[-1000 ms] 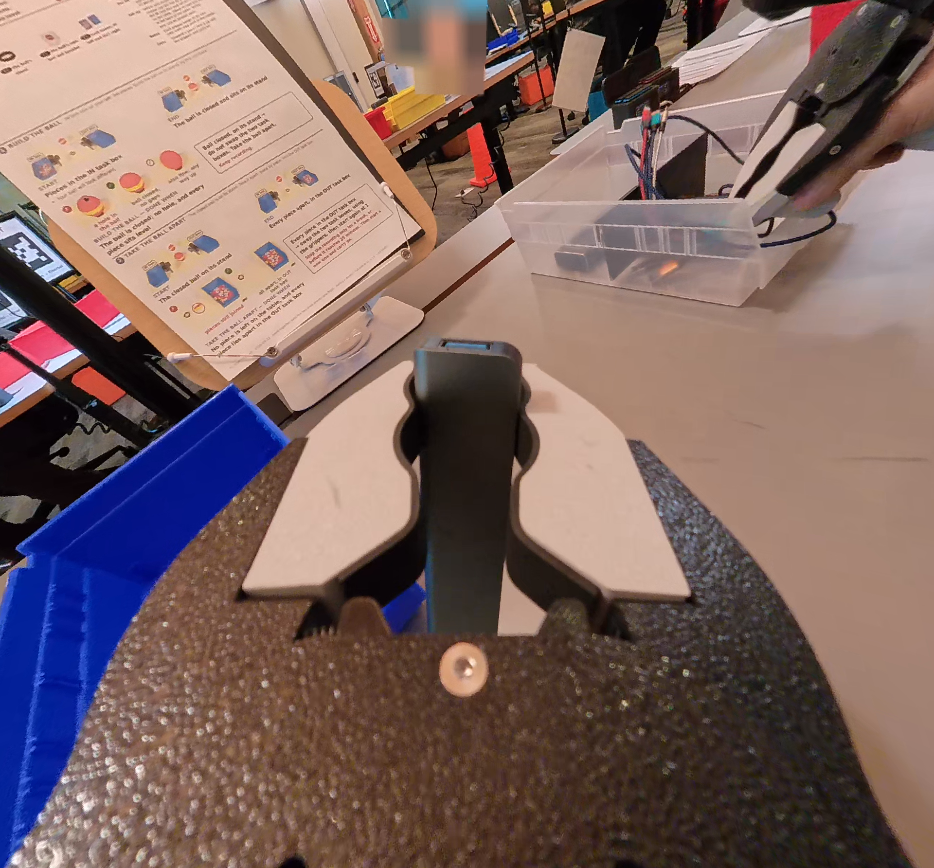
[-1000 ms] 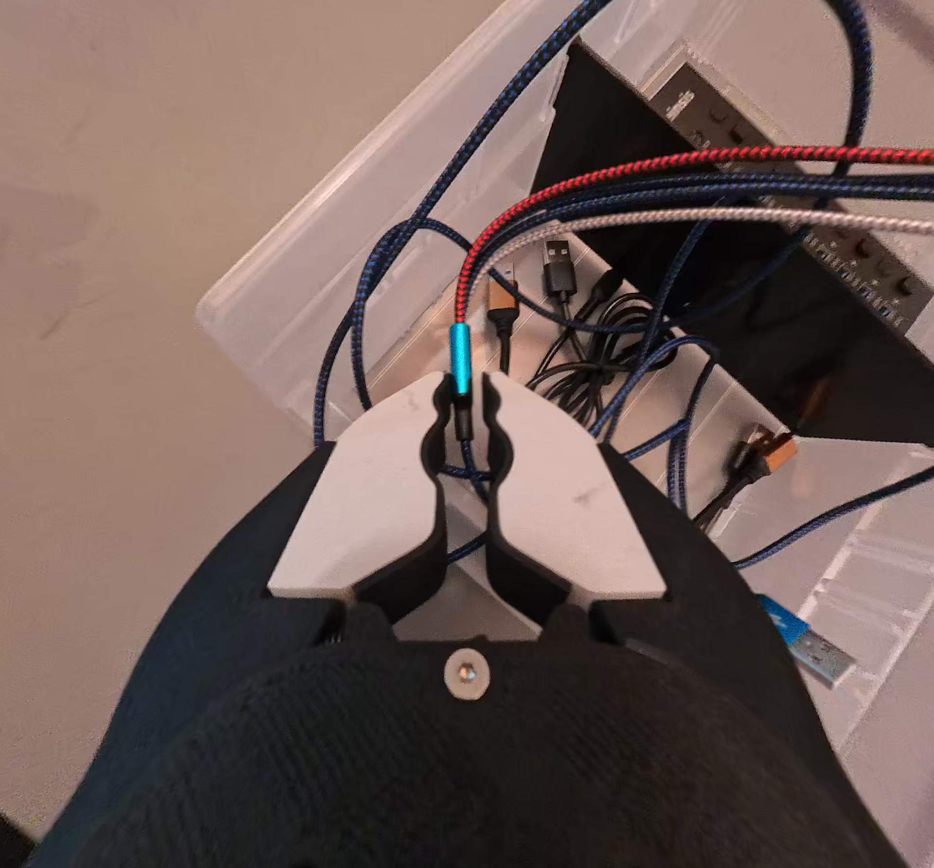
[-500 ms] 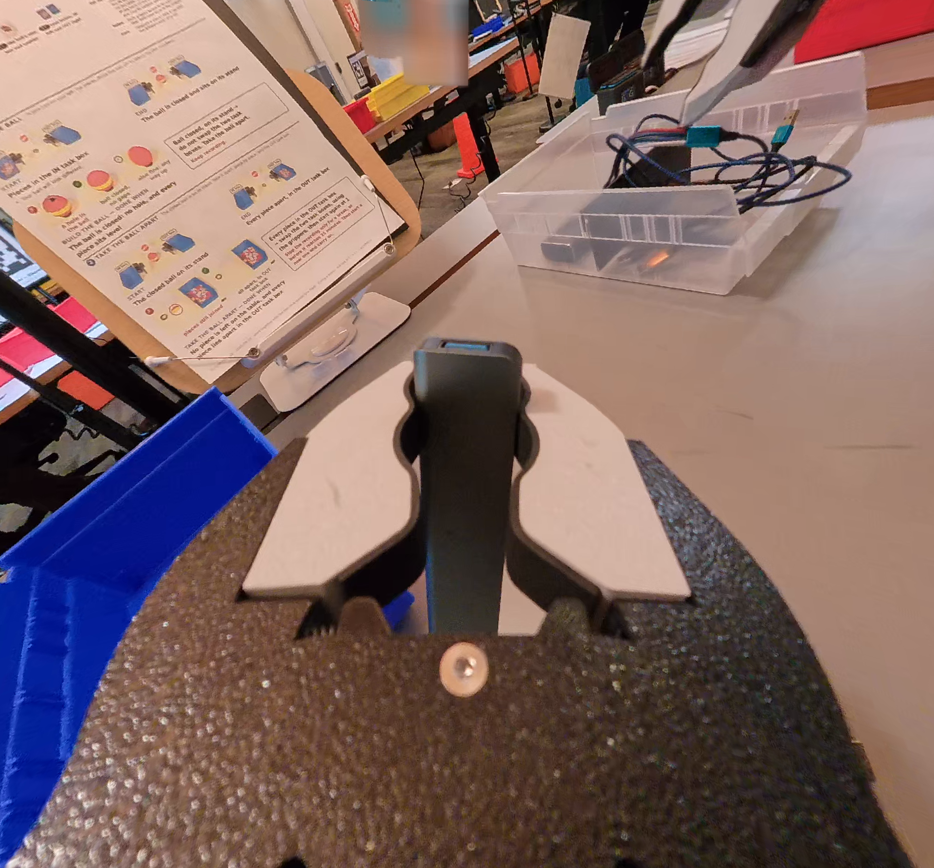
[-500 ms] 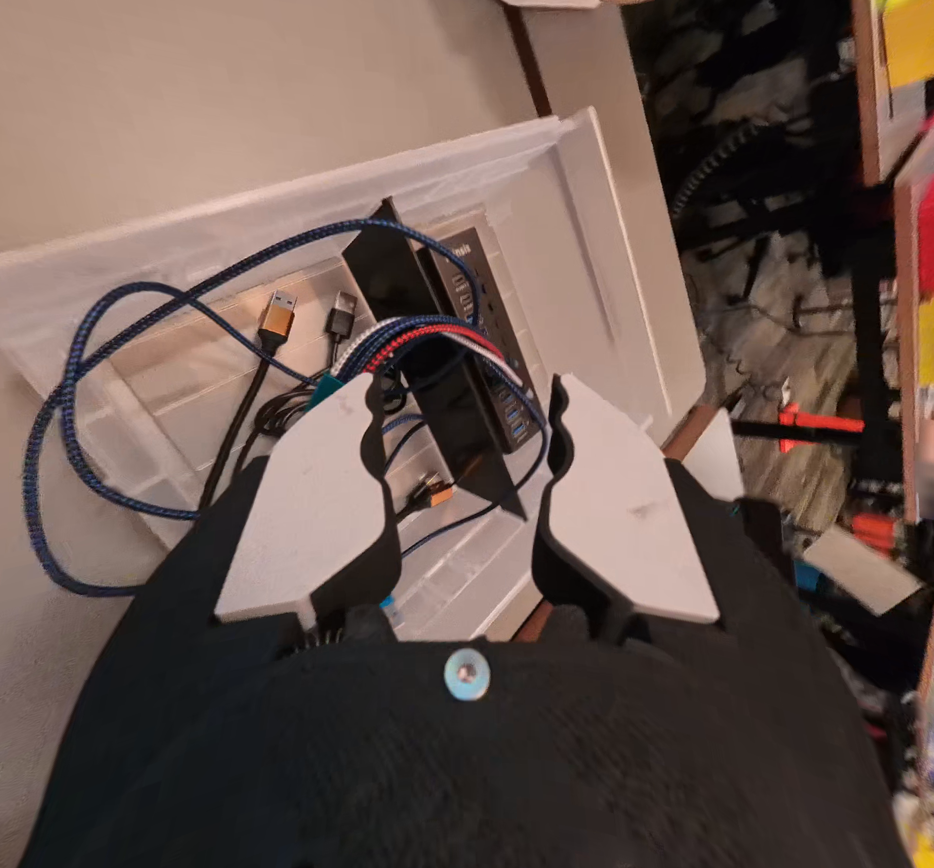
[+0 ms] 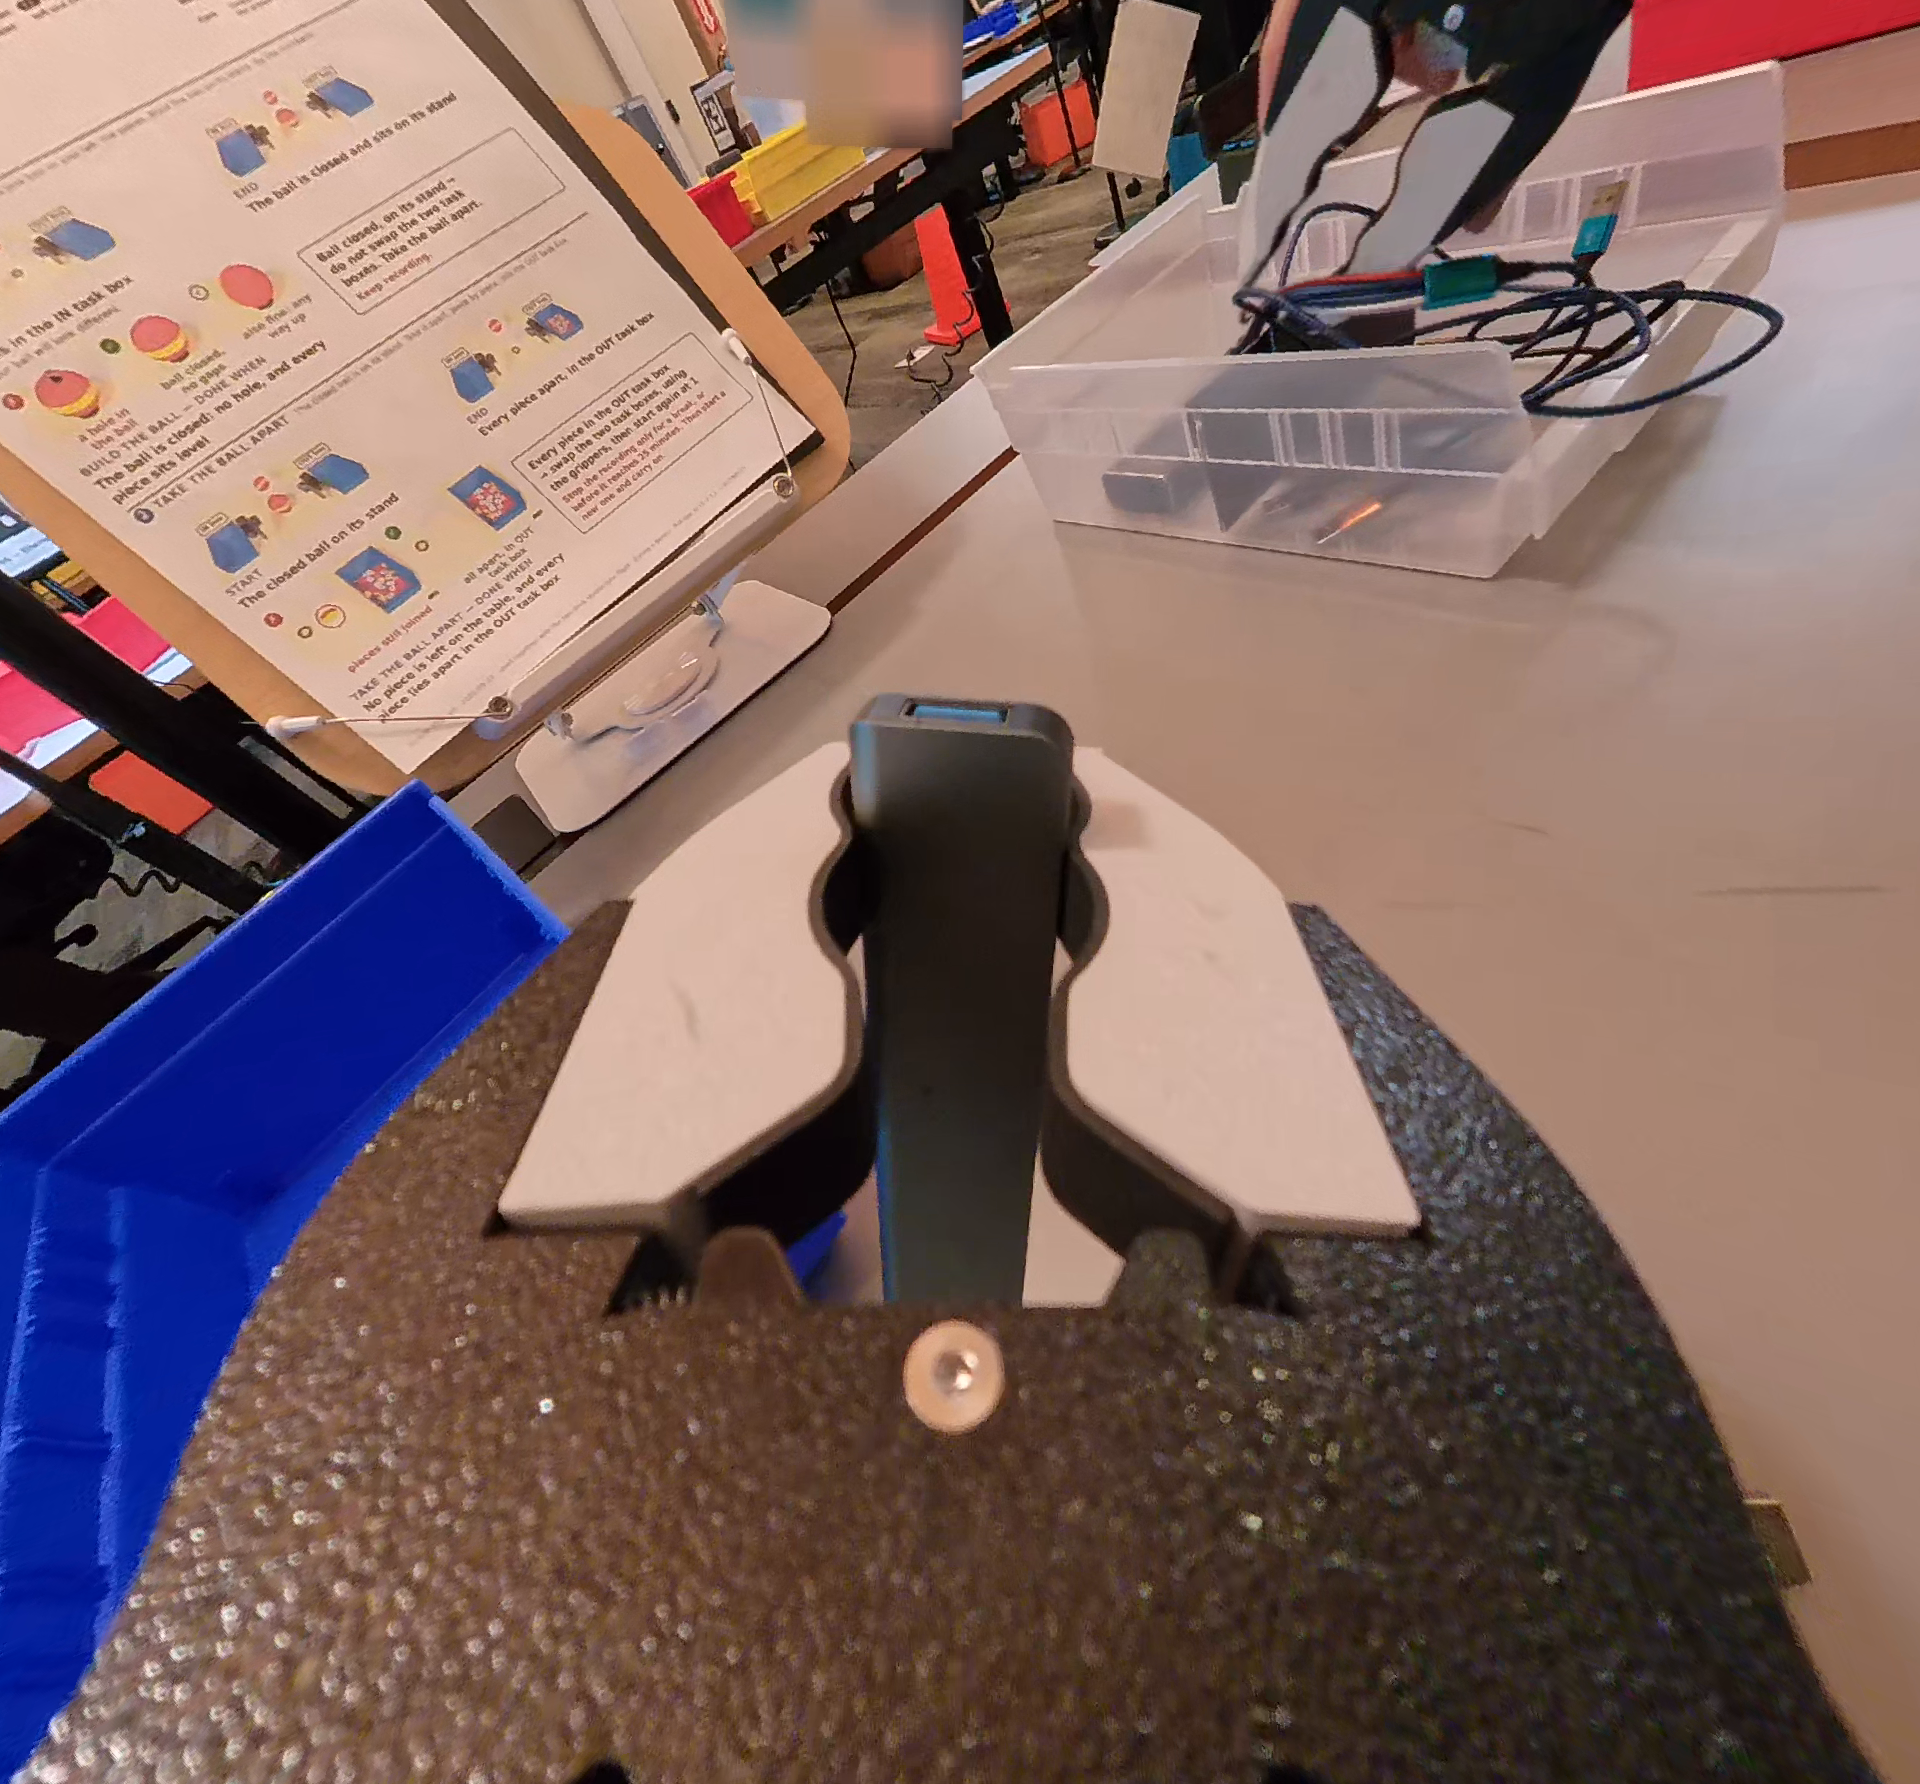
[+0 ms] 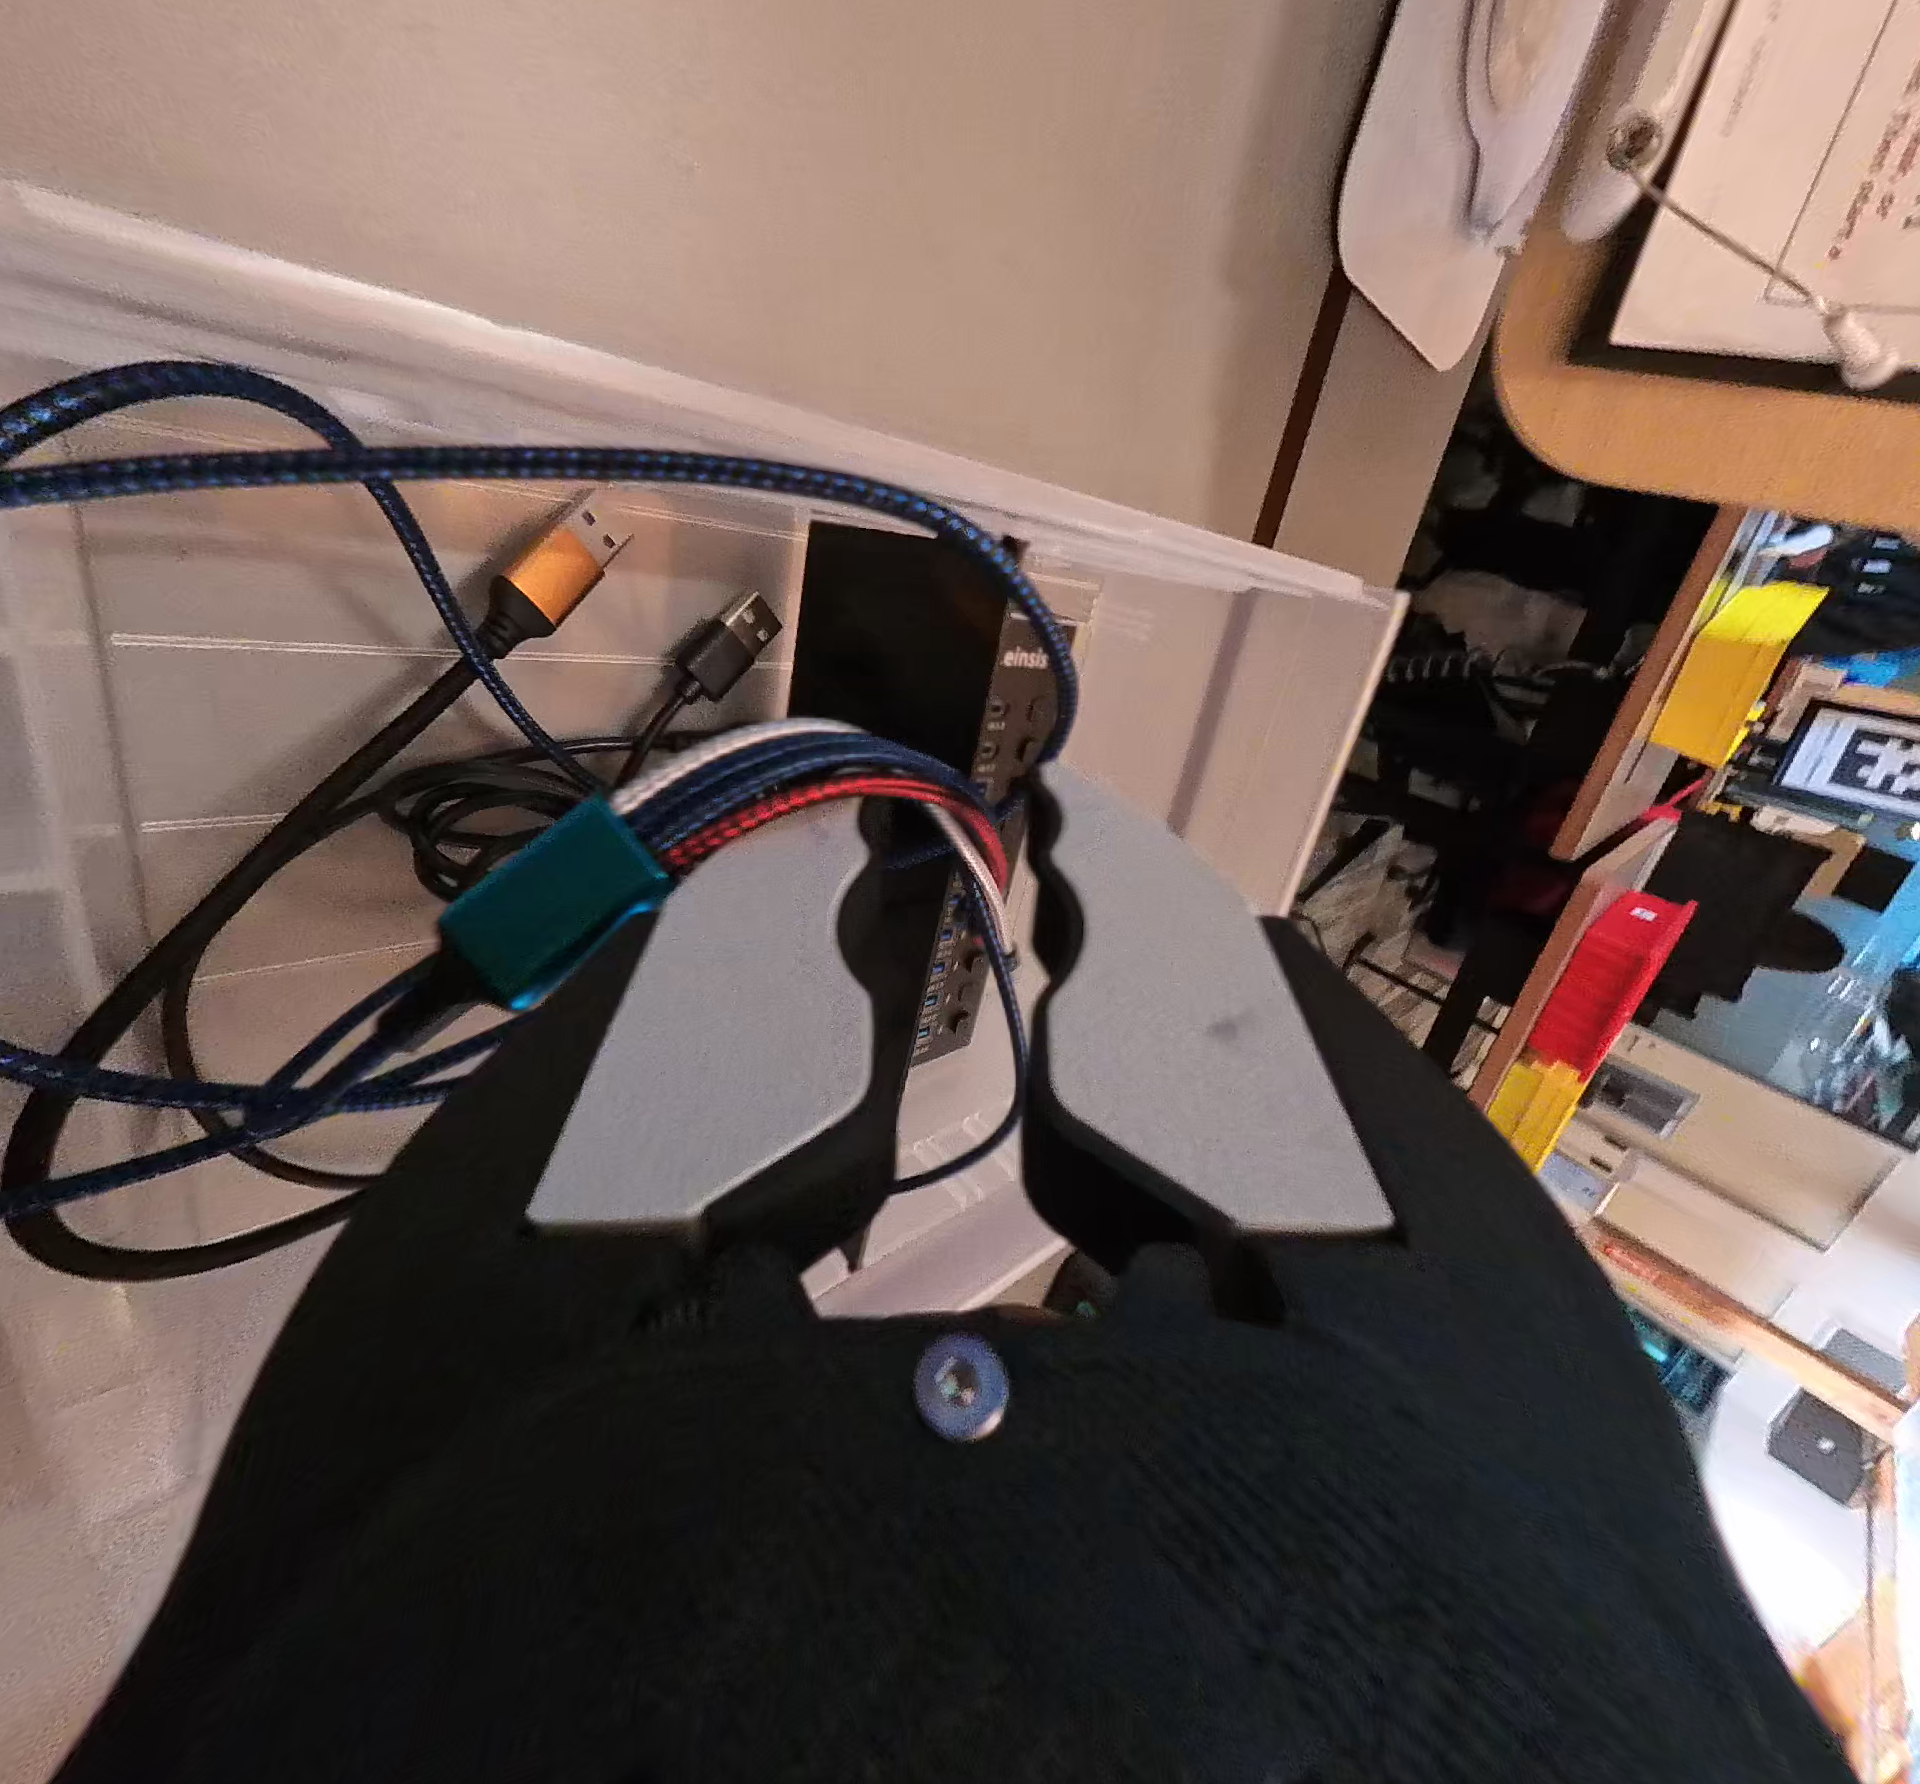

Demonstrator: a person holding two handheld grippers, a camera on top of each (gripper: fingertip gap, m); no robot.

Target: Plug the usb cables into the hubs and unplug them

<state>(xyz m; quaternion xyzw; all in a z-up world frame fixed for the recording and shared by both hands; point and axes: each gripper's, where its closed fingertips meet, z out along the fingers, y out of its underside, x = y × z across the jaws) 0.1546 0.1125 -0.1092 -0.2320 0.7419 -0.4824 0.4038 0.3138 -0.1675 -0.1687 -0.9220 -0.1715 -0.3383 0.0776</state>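
Left wrist view shows a wide stretch of bare grey table (image 5: pixel 1455 799) ahead of the left gripper (image 5: pixel 961 861), with a blue bin (image 5: pixel 239 1059) tight against its left side and an instruction board on a stand (image 5: pixel 343 300) at the table's far-left edge. A clear plastic tray (image 5: pixel 1299 529) sits well ahead and to the right, near the table's far edge, with open table between it and the gripper. The left gripper is clamped on a slim black hub (image 5: pixel 961 955), which stands up between the grey pads with its blue port at the top end. Over the tray the right gripper (image 5: pixel 1351 207) points down into the cables, its two fingers parted. In the right wrist view the right gripper (image 6: pixel 951 861) has its jaws apart and grips nothing; a bundle of braided blue, red and white cables (image 6: pixel 831 778) arches across the gap and over the left finger, gathered by a teal sleeve (image 6: pixel 551 903) just beside that fingertip. Behind the gap a black multi-port hub (image 6: pixel 935 695) leans upright in the tray (image 6: pixel 1247 695), close to its end wall. Loose plugs lie to the left on the tray floor: an orange-bodied USB plug (image 6: pixel 566 560) and a black USB plug (image 6: pixel 727 643), with a blue braided cable (image 6: pixel 416 461) looping over them.
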